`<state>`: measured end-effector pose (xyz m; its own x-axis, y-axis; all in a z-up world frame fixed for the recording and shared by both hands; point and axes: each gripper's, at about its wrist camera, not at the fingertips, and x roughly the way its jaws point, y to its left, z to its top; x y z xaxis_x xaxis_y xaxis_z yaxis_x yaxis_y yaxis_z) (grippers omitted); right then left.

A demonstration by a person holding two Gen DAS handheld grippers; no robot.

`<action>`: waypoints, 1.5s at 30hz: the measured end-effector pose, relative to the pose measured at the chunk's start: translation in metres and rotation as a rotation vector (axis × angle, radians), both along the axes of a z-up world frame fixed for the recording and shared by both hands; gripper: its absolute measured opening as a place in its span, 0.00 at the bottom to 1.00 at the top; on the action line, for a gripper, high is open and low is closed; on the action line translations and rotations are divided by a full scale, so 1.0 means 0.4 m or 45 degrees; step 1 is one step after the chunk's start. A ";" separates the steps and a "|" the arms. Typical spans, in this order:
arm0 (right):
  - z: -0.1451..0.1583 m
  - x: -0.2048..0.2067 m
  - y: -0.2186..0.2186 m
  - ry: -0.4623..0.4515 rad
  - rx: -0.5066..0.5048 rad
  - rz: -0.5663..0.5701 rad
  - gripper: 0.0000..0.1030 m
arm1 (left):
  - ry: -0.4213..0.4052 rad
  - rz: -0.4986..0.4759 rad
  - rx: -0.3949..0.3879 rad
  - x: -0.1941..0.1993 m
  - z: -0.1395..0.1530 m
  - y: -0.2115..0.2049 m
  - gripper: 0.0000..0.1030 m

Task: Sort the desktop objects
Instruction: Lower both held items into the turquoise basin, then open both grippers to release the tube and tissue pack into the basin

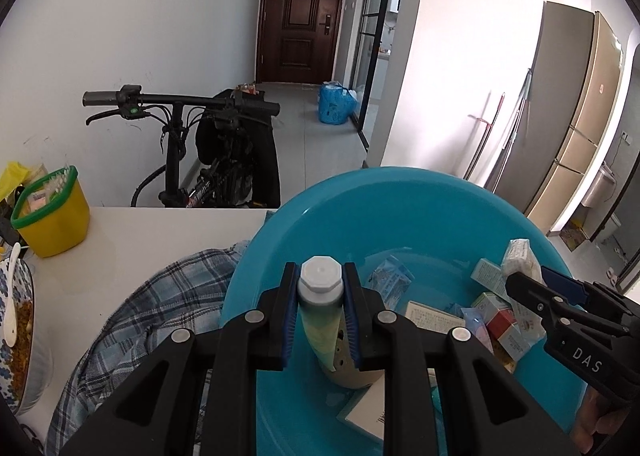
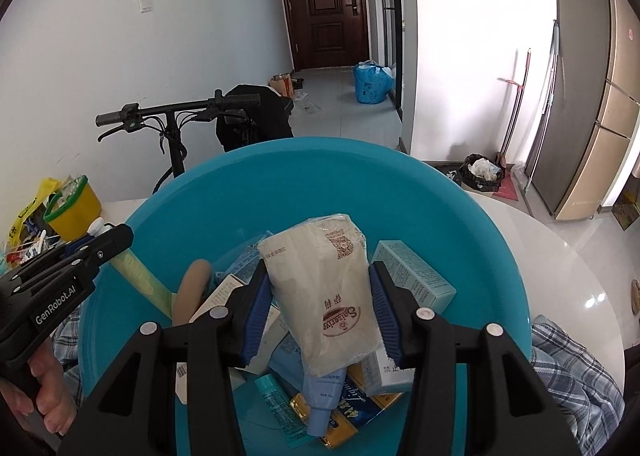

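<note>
In the left wrist view my left gripper (image 1: 320, 288) is shut on a pale green tube (image 1: 320, 332) with a white cap, held cap-forward over the blue basin (image 1: 400, 183). My right gripper (image 2: 318, 272) is shut on a beige wrapped snack packet (image 2: 320, 308) above the same blue basin (image 2: 320, 163). Several small boxes, sachets and tubes lie in a heap on the basin floor. Each gripper shows in the other's view: the right gripper (image 1: 532, 284) at the right with the packet (image 1: 518, 256), the left gripper (image 2: 116, 236) at the left with the tube (image 2: 136, 276).
The basin rests on a plaid cloth (image 1: 160, 316) on a white table (image 1: 160, 240). A yellow tub with a green rim (image 1: 52, 215) and a patterned bowl with a spoon (image 1: 16, 328) stand at the left. A bicycle (image 1: 180, 107) stands behind the table's far edge.
</note>
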<state>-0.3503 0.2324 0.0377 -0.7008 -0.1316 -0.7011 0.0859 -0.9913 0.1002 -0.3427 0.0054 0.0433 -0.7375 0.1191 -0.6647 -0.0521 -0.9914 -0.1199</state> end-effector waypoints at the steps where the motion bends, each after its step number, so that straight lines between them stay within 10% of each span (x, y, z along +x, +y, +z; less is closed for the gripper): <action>1: -0.001 -0.001 0.001 -0.001 -0.001 -0.002 0.45 | -0.003 -0.002 0.001 -0.001 -0.001 0.000 0.22; 13: 0.002 -0.008 0.005 -0.005 -0.005 -0.006 0.45 | -0.006 -0.021 -0.008 0.002 0.005 0.014 0.23; 17: -0.001 -0.010 0.003 -0.012 -0.002 0.000 0.45 | 0.013 -0.002 0.008 0.006 0.013 0.007 0.57; 37: -0.021 -0.013 0.015 -0.061 -0.022 0.003 0.49 | 0.060 -0.007 -0.020 0.027 0.047 0.021 0.70; 45: -0.016 -0.010 0.014 -0.054 0.004 -0.021 0.68 | 0.076 -0.028 -0.060 0.035 0.041 0.049 0.81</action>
<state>-0.3545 0.2380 0.0312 -0.6727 -0.1180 -0.7305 0.0651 -0.9928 0.1004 -0.3285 0.0250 0.0597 -0.7735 0.1055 -0.6250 -0.0798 -0.9944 -0.0690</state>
